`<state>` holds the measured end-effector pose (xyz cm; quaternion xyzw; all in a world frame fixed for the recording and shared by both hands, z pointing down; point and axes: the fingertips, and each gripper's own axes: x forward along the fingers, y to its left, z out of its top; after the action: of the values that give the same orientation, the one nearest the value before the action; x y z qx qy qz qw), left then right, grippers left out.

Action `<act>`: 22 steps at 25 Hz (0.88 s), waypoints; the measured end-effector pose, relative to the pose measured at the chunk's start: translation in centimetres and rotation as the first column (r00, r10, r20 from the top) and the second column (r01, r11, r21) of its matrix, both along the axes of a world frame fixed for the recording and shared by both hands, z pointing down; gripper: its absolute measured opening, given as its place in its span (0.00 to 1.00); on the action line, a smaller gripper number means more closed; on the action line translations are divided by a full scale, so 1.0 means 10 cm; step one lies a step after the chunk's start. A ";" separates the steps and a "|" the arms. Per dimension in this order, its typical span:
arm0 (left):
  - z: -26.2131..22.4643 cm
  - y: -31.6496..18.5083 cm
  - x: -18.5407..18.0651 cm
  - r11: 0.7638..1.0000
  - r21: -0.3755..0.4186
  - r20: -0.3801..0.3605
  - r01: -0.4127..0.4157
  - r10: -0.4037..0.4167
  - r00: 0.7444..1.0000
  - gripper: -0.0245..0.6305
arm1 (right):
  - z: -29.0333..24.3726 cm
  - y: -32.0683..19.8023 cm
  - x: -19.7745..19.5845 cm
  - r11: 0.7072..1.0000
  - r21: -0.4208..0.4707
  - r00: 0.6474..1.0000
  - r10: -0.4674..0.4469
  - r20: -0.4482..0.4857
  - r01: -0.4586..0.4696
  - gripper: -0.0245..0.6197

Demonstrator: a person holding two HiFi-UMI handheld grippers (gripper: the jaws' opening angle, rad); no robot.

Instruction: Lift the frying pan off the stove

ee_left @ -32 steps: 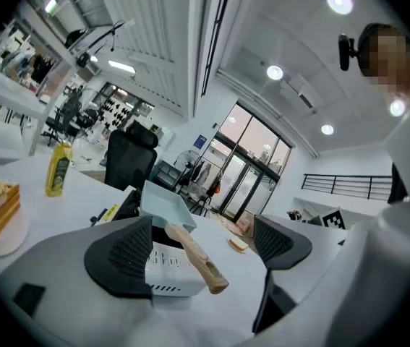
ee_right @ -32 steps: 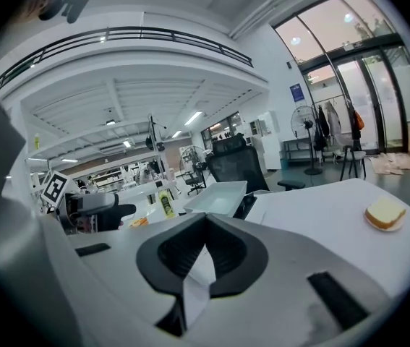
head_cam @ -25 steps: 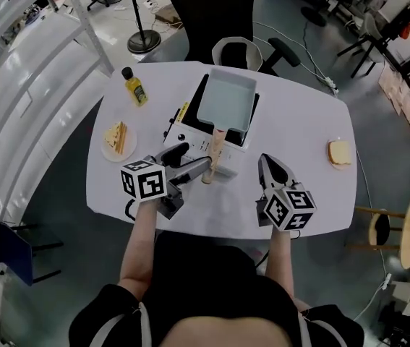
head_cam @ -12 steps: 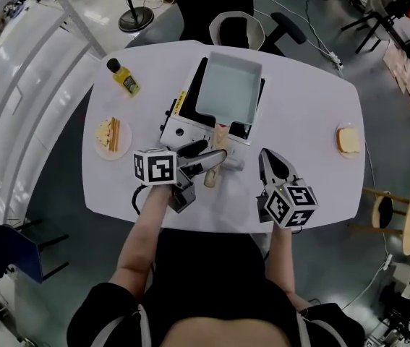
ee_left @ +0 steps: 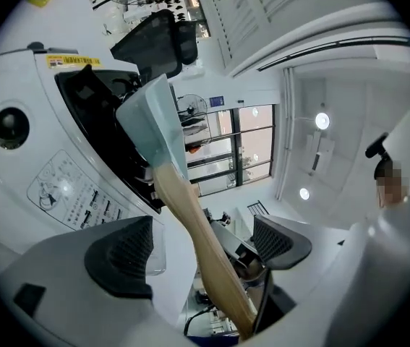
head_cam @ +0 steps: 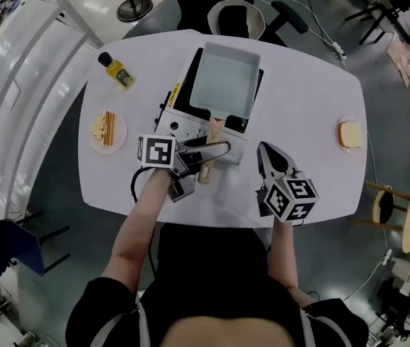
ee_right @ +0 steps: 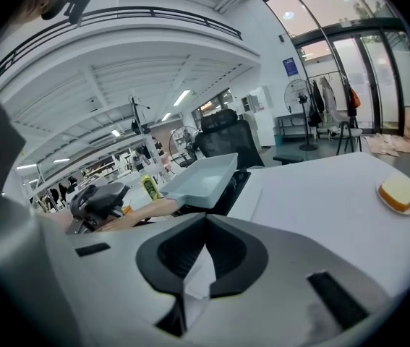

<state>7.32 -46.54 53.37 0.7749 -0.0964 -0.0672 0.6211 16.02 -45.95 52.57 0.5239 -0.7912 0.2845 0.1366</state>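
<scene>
The pale blue rectangular frying pan (head_cam: 223,82) sits on the white portable stove (head_cam: 178,125), its wooden handle (head_cam: 206,166) pointing toward me. My left gripper (head_cam: 208,154) is open, one jaw on each side of that handle. In the left gripper view the handle (ee_left: 197,223) runs between the two pads (ee_left: 121,255) with a gap on both sides, up to the pan (ee_left: 154,125). My right gripper (head_cam: 265,154) hovers shut over the table, to the right of the handle, holding nothing. Its view shows the pan (ee_right: 205,176) ahead on the left.
An oil bottle (head_cam: 116,71) stands at the table's far left, and a plate of sandwich slices (head_cam: 107,129) lies left of the stove. A slice of bread on a plate (head_cam: 349,134) rests at the right edge. An office chair (head_cam: 237,16) stands behind the table.
My left gripper has slid right, bringing its open jaws around the pan's handle. The right gripper has barely moved. The pan stays on the stove.
</scene>
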 end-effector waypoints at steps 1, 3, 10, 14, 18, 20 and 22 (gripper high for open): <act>-0.01 0.00 0.02 1.000 -0.007 -0.013 -0.008 0.008 1.000 0.72 | 0.00 -0.01 -0.01 1.000 -0.002 1.000 -0.009 0.000 0.009 0.05; -0.02 0.01 0.03 1.000 -0.026 -0.025 -0.011 0.011 1.000 0.68 | 0.02 -0.03 -0.03 1.000 -0.008 1.000 -0.026 -0.002 0.026 0.05; 0.05 -0.06 0.02 1.000 0.007 0.026 0.000 0.000 1.000 0.37 | 0.08 -0.08 -0.04 0.998 -0.021 0.999 -0.052 0.000 0.052 0.05; 0.07 -0.05 0.02 1.000 0.004 0.036 0.000 0.000 0.999 0.33 | 0.11 -0.09 -0.03 0.998 -0.028 0.998 -0.058 0.000 0.058 0.05; 0.11 -0.05 0.03 1.000 0.014 0.068 -0.006 0.005 0.998 0.31 | 0.15 -0.10 -0.03 0.997 -0.031 0.998 -0.067 0.001 0.067 0.05; 0.15 -0.04 0.03 1.000 0.017 0.085 -0.007 0.006 0.996 0.29 | 0.17 -0.10 -0.03 0.997 -0.032 0.997 -0.074 -0.003 0.074 0.05; 0.15 -0.03 0.02 1.000 0.015 0.089 -0.003 0.002 0.996 0.29 | 0.18 -0.10 -0.04 0.996 -0.032 0.997 -0.079 -0.004 0.079 0.05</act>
<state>7.55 -46.89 54.92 0.7820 -0.1225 -0.0326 0.6103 15.62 -46.96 54.41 0.4908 -0.8061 0.2902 0.1582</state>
